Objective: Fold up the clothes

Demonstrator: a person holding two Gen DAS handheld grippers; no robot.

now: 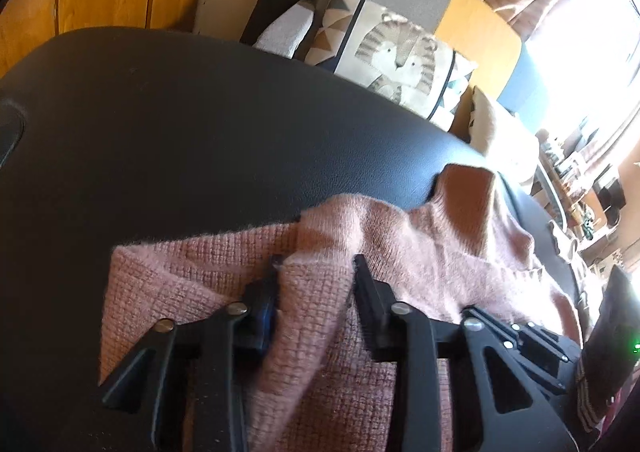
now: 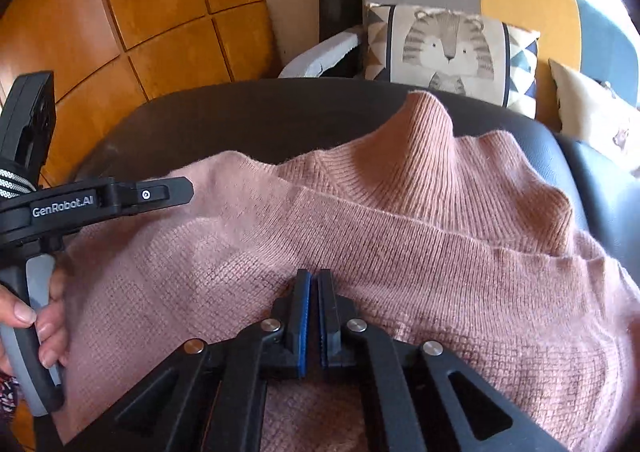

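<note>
pink knit sweater (image 2: 400, 252) — spread over a black leather-look table (image 1: 180, 112), its ribbed collar (image 2: 430, 140) standing up in a peak toward the far edge, the body lying rumpled toward the near side; in the left wrist view the same garment covers the lower right part of the surface, with a fold of knit rising between the fingers. left gripper (image 1: 318, 266) — jaws apart, a ridge of the sweater lying in the gap and touching the inner side of the left finger; whether the fabric is pinched cannot be told. in the right wrist view this tool shows from the side at the left edge, a white brand name on its black body, its finger resting just over the sweater's left shoulder. hand (image 2: 40, 316) — wrapped around the grey-and-black handle of the left tool, fingernails visible, at the sweater's left border. right gripper (image 2: 314, 276) — jaws drawn together with only a thin slit between the blue-lined pads, tips pressed into the knit at mid-body; whether any fabric is caught in the slit cannot be told. cushion (image 2: 452, 48) — printed with a striped tiger, propped on a grey and yellow seat behind the table. wooden floor (image 2: 140, 12) — orange-brown panels, beyond the left side.
</note>
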